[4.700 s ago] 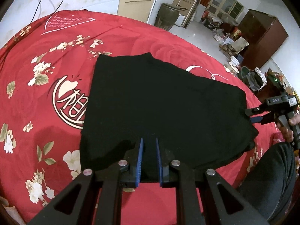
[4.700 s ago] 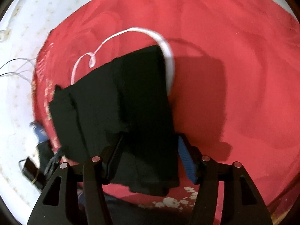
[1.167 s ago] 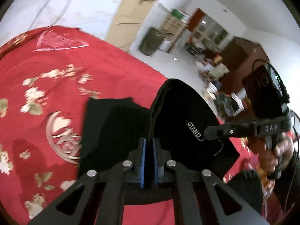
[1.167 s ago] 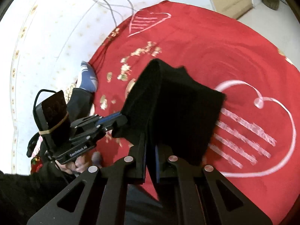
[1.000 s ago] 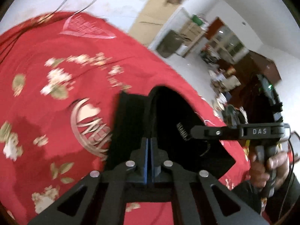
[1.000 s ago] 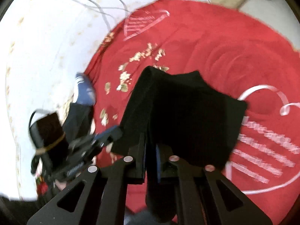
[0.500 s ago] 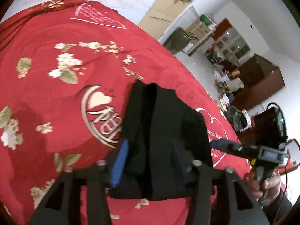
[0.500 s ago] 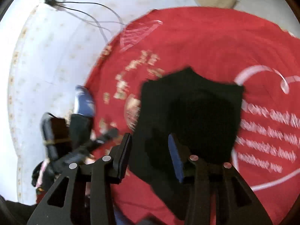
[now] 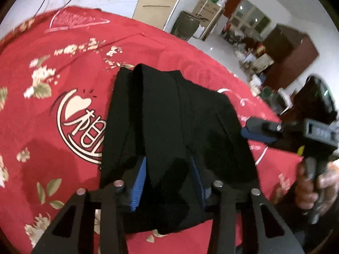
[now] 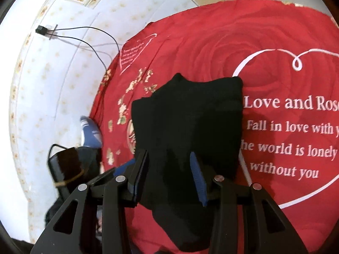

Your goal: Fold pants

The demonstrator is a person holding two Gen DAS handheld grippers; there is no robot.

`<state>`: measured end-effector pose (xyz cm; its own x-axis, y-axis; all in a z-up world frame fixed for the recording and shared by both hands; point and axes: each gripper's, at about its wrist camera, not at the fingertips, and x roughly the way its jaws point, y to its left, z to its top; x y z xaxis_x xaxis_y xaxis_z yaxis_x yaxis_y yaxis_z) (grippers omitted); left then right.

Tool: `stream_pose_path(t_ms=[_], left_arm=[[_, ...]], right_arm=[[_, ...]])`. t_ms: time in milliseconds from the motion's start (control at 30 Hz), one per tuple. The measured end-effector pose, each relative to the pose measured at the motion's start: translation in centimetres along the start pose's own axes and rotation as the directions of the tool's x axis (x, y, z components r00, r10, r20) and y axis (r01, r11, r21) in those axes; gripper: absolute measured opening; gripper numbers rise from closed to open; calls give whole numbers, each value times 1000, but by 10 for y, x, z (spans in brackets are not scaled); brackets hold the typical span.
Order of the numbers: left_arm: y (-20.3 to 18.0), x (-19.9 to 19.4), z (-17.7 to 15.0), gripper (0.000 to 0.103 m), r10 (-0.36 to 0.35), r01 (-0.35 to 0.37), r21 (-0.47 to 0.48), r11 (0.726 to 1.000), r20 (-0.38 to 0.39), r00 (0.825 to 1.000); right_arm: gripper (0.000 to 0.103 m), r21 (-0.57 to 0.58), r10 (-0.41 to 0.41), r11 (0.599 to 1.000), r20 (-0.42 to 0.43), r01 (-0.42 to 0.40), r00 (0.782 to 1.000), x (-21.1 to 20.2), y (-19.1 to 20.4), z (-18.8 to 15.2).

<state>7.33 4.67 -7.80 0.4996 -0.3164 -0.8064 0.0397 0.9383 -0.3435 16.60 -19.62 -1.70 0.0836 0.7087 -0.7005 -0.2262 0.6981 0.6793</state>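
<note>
Folded pants (image 9: 169, 122) on bedspread (image 9: 42, 127); left tool (image 9: 168, 180) at near edge, right tool (image 9: 257, 132) beside.

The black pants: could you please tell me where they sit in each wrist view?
Left wrist view: black pants at centre, reaching down between the open left gripper.
Right wrist view: pants at centre, left of the white lettering.
Shared landmark: the red bedspread with its round heart emblem.

left gripper (image 9: 168, 180): angled downward, jaws parted, just narrowed, fabric lying between pads, no pinch seen | right gripper (image 10: 169, 177): angled downward, jaws parted, fabric lying loose between blue pads | right hand (image 9: 313, 184): wrapped round the handle grip
</note>
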Motion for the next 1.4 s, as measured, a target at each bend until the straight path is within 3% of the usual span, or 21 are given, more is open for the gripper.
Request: stream_pose_path(t_ms=[67,133,233,300,367,467,600,733,867,1000,1167,1300,1333,1400], left_arm=[[-1,3,4,16,28,-28,-11,1000,-10,1000],[1,-2,7,11,33,-34,-28,999,-4,999],[-4,-25,11,4,91,-91,-10,996,72,993],[1,-29,15,4,118,-118,-14,993,90,989],[16,-19,14,4,125,-122,-55,991,51,991],[26,-6,7,6,123,-121,-66,990,23,992],[17,-13,13,9,123,-121,-58,991,30,992],[4,-37,10,9,154,-152,-33,988,76,985],[-14,-54,3,9,123,-123,-1,992,106,987],[-30,-49,-11,9,120,-123,38,992,80,990],[-31,-32,-27,9,150,-152,49,987,27,988],[-25,-17,-35,9,165,-165,47,985,-8,986],[-25,-18,-34,9,165,-165,48,985,-9,986],[-27,-22,-31,9,164,-163,48,985,-5,987]], right_arm=[[41,-20,-20,1000,17,20,1000,-1,3,-1],[41,-35,-40,999,36,41,999,-4,4,-1],[41,-53,-102,993,91,108,991,-11,5,0],[41,-49,-116,991,127,123,985,-19,4,1],[41,-43,-140,988,152,148,978,-23,2,1],[41,-30,-158,986,123,163,980,-16,-5,1],[41,-60,-249,966,67,253,966,-2,-6,-2],[41,-124,-307,940,93,317,947,-9,12,-10],[41,-110,-319,938,104,330,942,-20,26,-38],[41,-116,-375,919,32,376,926,-7,32,-60],[41,-161,-430,891,1,425,903,4,39,-70],[41,-168,-491,864,-76,474,868,23,30,-70],[41,-155,-493,865,-91,477,865,25,27,-68],[41,-121,-464,883,-84,453,882,20,23,-65]])
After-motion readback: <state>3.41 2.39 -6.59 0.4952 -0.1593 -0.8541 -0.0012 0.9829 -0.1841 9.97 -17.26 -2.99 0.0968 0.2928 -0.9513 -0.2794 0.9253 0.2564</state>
